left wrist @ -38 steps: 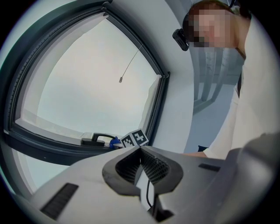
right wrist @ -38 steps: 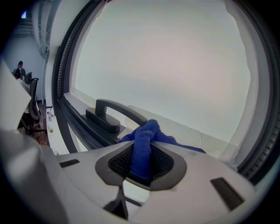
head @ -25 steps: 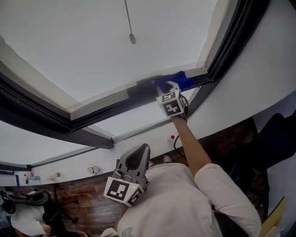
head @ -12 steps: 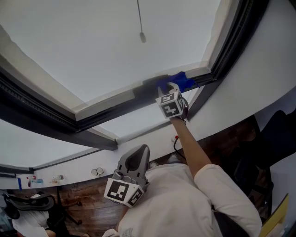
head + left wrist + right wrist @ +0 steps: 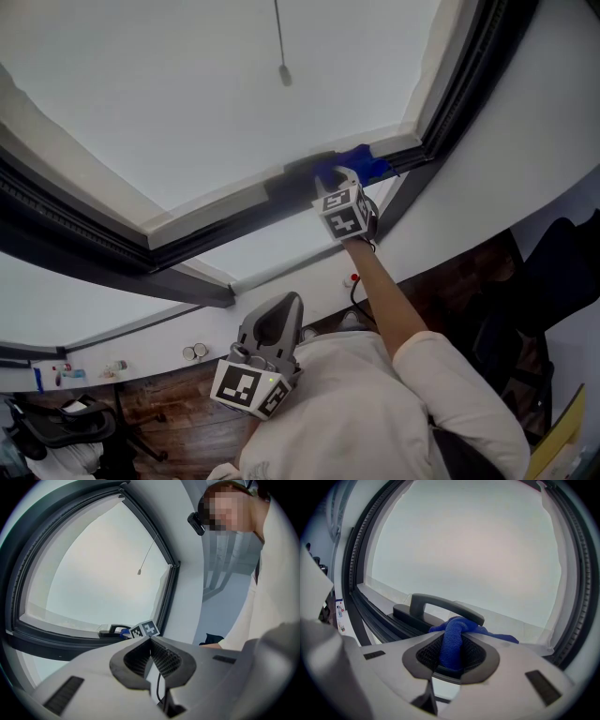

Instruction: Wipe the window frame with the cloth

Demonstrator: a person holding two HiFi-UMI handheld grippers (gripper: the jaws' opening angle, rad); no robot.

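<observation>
Right gripper view: the right gripper [image 5: 453, 637] is squeezed tight on the blue cloth [image 5: 452, 653]. The cloth touches the dark window frame [image 5: 377, 616] by the handle [image 5: 440, 604], mid-picture. The left gripper [image 5: 150, 640] is closed and holds nothing.

Right gripper [image 5: 333, 180]: shifted slightly left along the window frame [image 5: 202, 236]; the clamped cloth [image 5: 366, 167] shifted with it, nearer the handle [image 5: 305, 167] ahead of its jaws.
</observation>
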